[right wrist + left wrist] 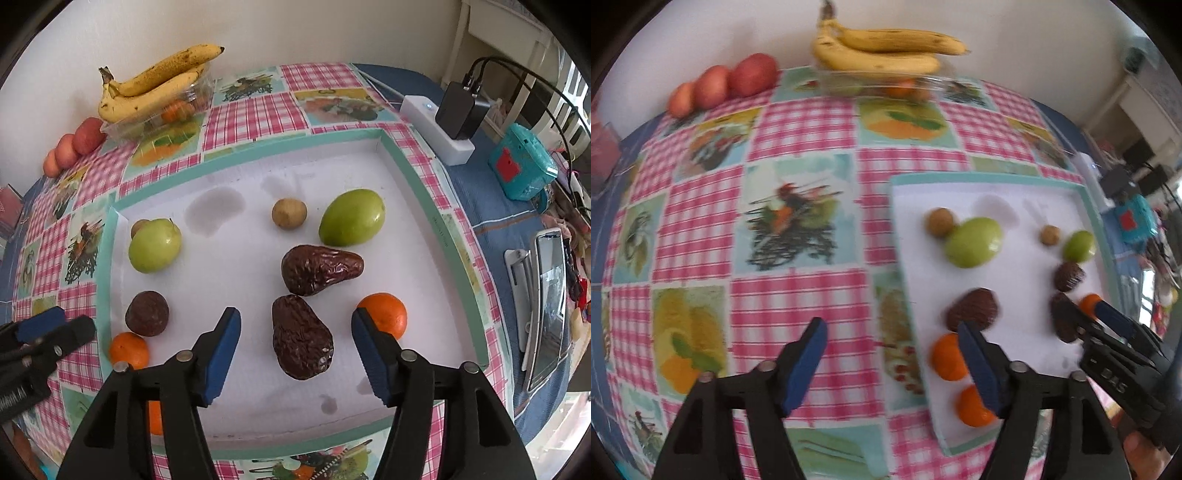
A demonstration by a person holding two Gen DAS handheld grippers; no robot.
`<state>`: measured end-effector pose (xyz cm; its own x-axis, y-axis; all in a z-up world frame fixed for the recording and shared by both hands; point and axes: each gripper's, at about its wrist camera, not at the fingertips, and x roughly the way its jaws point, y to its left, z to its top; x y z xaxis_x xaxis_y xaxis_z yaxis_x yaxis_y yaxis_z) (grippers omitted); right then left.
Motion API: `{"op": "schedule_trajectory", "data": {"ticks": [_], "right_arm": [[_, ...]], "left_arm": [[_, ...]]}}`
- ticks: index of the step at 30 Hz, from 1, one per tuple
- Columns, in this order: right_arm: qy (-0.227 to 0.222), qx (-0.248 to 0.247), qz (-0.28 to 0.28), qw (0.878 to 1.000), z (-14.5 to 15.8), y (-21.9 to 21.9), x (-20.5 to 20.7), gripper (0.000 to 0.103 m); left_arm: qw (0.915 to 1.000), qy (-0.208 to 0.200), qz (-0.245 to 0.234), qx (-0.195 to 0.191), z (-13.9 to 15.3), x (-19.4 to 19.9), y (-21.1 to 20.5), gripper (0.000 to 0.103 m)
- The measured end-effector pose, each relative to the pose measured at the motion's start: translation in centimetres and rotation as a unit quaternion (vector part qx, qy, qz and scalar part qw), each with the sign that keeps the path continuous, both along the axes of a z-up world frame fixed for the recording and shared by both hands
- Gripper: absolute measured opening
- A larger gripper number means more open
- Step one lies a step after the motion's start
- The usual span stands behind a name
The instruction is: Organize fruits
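At nine o'clock in the right wrist view, the left gripper (55,325) hung over the checked tablecloth (255,110) just off the tray's left rim, its blue pads spread with nothing between them; its own camera showed the same wide gap over bare cloth (890,354). The white tray (417,184) filled the middle of the view. Along its left side lay a green fruit (155,245) at ten o'clock with a small tan fruit (138,227) touching it behind, a round dark brown fruit (147,313) below, and an orange (129,350) at eight o'clock just beside that. Toward twelve o'clock sat another tan fruit (289,213), and at one o'clock a larger green fruit (351,218). Two wrinkled dark brown fruits lay at centre, one (319,269) above the other (302,338). The right gripper (295,336) stood at six o'clock, spread open, straddling the lower brown fruit without its pads pressing it. A second orange (384,314) sat just beyond its right finger. Bananas (155,88) rested on a clear container at eleven o'clock.
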<state>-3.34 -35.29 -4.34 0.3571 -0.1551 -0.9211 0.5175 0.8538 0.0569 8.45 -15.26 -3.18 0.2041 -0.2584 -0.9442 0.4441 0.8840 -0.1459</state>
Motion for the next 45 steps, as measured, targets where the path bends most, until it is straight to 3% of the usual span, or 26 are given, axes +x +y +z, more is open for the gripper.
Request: {"op": "schedule_trajectory", "data": {"ticks": [5,8,13,20,23,29,35,40,45], "right_arm": [[0.003,0.002,0.006,1.0,-0.4,0.2,0.2,0.069],[0.004,-0.002,0.014,1.0,-0.7,0.5,0.6,0.081],[-0.006,-0.011,0.014,1.0,-0.2,0.8,0.5,0.089],[-0.029,-0.018,0.013,0.999,0.6,2.4,0.3,0.089],[-0.053,0.007,0.016,0.998,0.9,3.4,0.0,0.089],[-0.077,0.022,0.028,0.996,1.8,6.0,-0.6,0.089],[-0.065,0.024,0.05,0.996,2.2,8.2,-2.0,0.089],[-0.064,0.028,0.041,0.997,2.8,8.8,-3.1,0.089],[-0.065,0.038,0.05,0.996,3.3,10.0,-4.3,0.089]], "left_arm": [[0.9987,-0.015,0.038,0.032,-0.9,1.1,1.7,0.095],[0.9973,-0.025,0.056,0.041,-1.2,1.4,2.6,0.103],[0.9964,-0.031,0.07,0.035,-1.5,1.5,3.7,0.103],[0.993,-0.062,0.099,0.019,-0.9,1.2,5.6,0.103],[0.9915,-0.086,0.096,0.016,-0.1,0.4,6.3,0.103],[0.9798,-0.17,0.098,0.039,2.2,-2.0,7.8,0.103],[0.9625,-0.236,0.108,0.08,4.1,-4.3,8.9,0.103],[0.954,-0.241,0.11,0.14,4.1,-6.2,9.5,0.103],[0.9619,-0.2,0.107,0.152,3.4,-7.5,10.9,0.103]]}}
